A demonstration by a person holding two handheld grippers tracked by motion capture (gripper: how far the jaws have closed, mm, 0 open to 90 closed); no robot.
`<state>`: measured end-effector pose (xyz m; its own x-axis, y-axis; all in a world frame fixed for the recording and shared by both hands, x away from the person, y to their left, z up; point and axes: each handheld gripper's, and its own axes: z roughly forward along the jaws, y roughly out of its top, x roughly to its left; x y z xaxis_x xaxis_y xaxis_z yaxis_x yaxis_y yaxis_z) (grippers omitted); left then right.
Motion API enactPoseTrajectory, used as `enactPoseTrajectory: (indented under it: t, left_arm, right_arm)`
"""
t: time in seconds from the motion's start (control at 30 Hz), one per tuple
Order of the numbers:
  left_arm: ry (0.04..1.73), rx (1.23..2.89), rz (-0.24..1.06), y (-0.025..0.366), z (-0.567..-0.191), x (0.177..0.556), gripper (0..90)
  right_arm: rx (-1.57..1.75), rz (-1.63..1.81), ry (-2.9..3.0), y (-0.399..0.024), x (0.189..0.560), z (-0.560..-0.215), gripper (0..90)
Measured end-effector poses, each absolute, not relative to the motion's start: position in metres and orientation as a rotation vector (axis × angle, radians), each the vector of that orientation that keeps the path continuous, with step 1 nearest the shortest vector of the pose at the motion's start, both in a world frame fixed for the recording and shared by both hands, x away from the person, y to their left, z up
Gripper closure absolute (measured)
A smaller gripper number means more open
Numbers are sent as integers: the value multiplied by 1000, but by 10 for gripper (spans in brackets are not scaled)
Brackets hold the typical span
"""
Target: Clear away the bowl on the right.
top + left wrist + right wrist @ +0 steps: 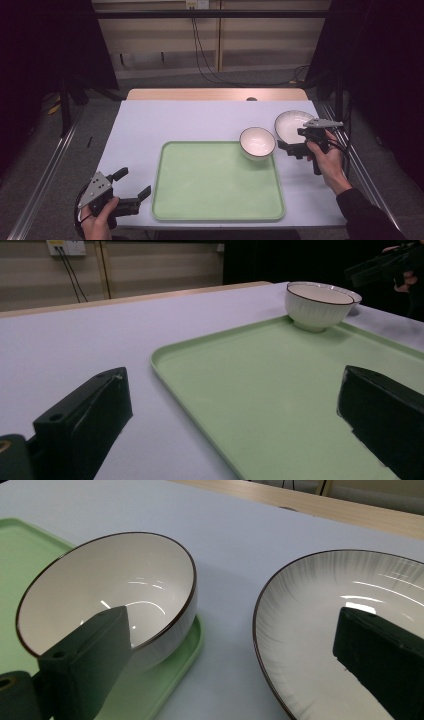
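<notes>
The small bowl [257, 142] sits on the far right corner of the green tray [215, 210], with the plate [290, 123] just beyond that corner. The right gripper [295, 146] hovers spread wide between them, holding nothing. The left gripper [134, 184], jaws apart and bare, rests off the tray's near left corner

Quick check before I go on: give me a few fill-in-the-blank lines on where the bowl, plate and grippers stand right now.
1. The small white dark-rimmed bowl sits at the far right corner of the pale ____ plastic tray.
2. The wide white dark-rimmed plate lies on the table, ____ the tray.
3. The right gripper, by the plate, has its jaws ____.
4. The left gripper holds ____.

Missing words: green; outside; open; nothing
</notes>
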<state>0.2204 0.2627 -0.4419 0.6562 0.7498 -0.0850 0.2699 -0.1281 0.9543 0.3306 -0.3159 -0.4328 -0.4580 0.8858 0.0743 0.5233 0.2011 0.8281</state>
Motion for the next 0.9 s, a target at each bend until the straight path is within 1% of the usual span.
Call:
enactPoseTrajectory:
  t: [0.2, 0.5, 0.9]
  left_arm:
    - [835, 1694, 508, 263, -442, 220, 10]
    - [842, 1691, 507, 263, -442, 219, 10]
    - [847, 1690, 502, 263, -442, 219, 10]
  right_arm:
    - [1323, 1184, 2043, -322, 318, -429, 19]
    - [1310, 1268, 1991, -328, 289, -427, 19]
    - [1280, 1349, 1938, -334, 250, -435, 16]
